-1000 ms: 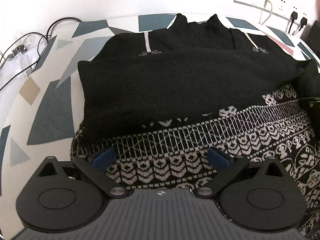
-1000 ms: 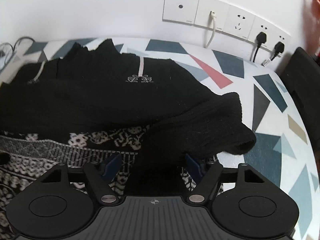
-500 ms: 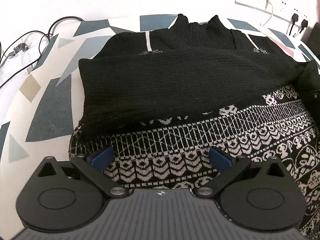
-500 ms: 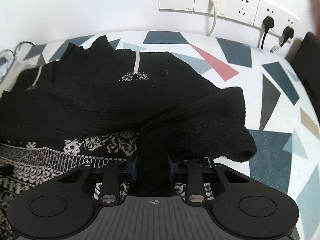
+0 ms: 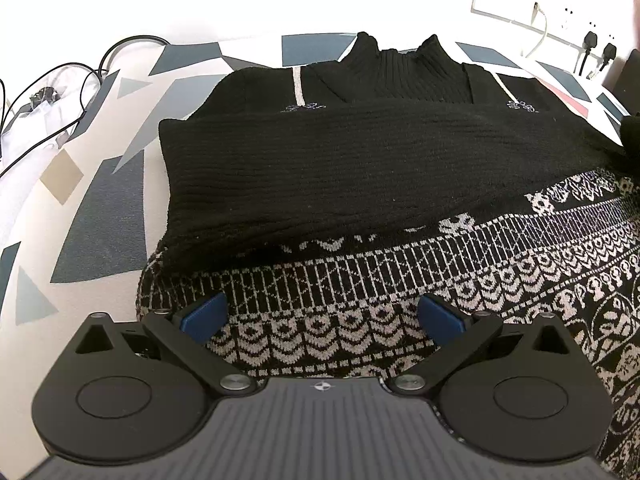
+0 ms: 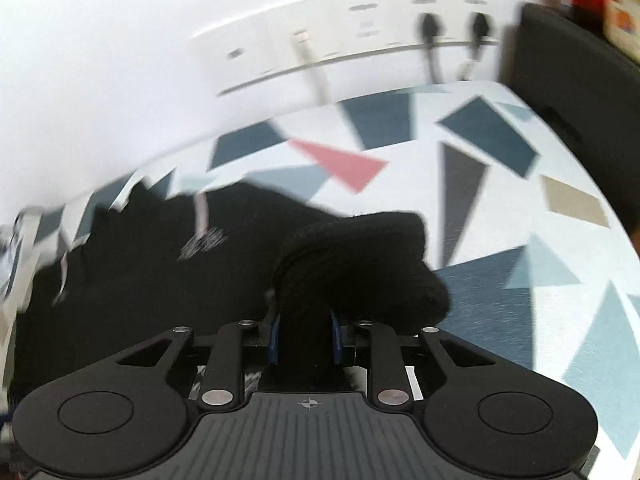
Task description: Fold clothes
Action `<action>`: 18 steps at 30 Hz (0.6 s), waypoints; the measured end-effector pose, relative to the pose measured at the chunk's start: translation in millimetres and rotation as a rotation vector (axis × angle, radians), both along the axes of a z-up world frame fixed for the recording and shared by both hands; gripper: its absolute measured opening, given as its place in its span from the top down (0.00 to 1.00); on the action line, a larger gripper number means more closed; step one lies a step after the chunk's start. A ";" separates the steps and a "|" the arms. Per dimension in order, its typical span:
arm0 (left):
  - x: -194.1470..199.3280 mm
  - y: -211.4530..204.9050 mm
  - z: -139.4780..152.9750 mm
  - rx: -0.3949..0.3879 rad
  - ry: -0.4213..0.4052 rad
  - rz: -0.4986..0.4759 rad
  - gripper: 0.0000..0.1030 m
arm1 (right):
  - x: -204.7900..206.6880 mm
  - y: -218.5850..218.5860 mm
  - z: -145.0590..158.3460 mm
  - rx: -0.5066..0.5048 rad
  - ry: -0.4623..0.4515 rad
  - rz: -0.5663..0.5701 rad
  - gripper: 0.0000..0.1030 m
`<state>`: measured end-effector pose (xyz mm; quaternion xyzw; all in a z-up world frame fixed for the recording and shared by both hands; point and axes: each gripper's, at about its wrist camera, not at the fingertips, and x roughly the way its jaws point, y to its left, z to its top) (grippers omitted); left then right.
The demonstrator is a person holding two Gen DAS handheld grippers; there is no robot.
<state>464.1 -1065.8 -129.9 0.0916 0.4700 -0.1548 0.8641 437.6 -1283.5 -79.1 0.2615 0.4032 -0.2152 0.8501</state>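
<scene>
A black knit sweater [image 5: 360, 168] with a white patterned lower band [image 5: 460, 264] lies flat on the table, collar toward the wall, one sleeve folded across its chest. My left gripper [image 5: 322, 314] is open, its blue pads over the patterned hem and holding nothing. In the blurred right wrist view my right gripper [image 6: 305, 334] is shut on the sweater's black right sleeve [image 6: 360, 264], which bunches up in front of the fingers, lifted off the table. The sweater body [image 6: 140, 280] lies to the left of it.
The table has a white cloth with grey, blue and red shapes [image 6: 500, 184]. Wall sockets with plugs and cables [image 6: 428, 28] are at the back. A black object [image 6: 568, 92] stands at the right. Black cables [image 5: 80, 76] lie at the table's far left.
My right gripper closed on the sleeve and has lifted it, swinging fast; the view is now blurred. My left gripper stayed open over the hem, almost still.
</scene>
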 end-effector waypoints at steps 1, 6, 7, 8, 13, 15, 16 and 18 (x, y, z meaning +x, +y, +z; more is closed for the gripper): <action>-0.3 0.0 0.0 0.000 -0.001 0.001 0.00 | -4.2 -8.6 -1.1 0.014 -0.015 -0.046 0.78; -0.1 -0.7 0.2 0.000 0.000 0.006 0.00 | -21.9 -36.6 -11.1 0.042 -0.003 -0.240 0.45; 0.0 -0.7 0.2 0.000 0.000 0.008 0.00 | -23.6 -36.4 -11.0 0.048 0.003 -0.236 0.44; 0.1 -0.8 0.1 0.000 0.000 0.009 0.00 | -25.2 -35.4 -10.4 0.053 0.008 -0.226 0.43; -0.9 0.0 -0.3 -0.004 -0.007 0.010 0.00 | -25.9 -9.2 2.4 -0.007 0.071 -0.126 0.37; -1.5 0.4 -0.5 -0.006 -0.011 0.008 0.00 | -24.2 6.7 7.2 -0.043 0.105 -0.082 0.36; -1.8 0.6 -0.6 -0.007 -0.012 0.007 0.00 | -22.3 16.8 8.5 -0.067 0.124 -0.050 0.36; -2.3 0.9 -0.8 -0.008 -0.015 0.006 0.00 | -18.1 39.8 8.8 -0.124 0.170 0.018 0.25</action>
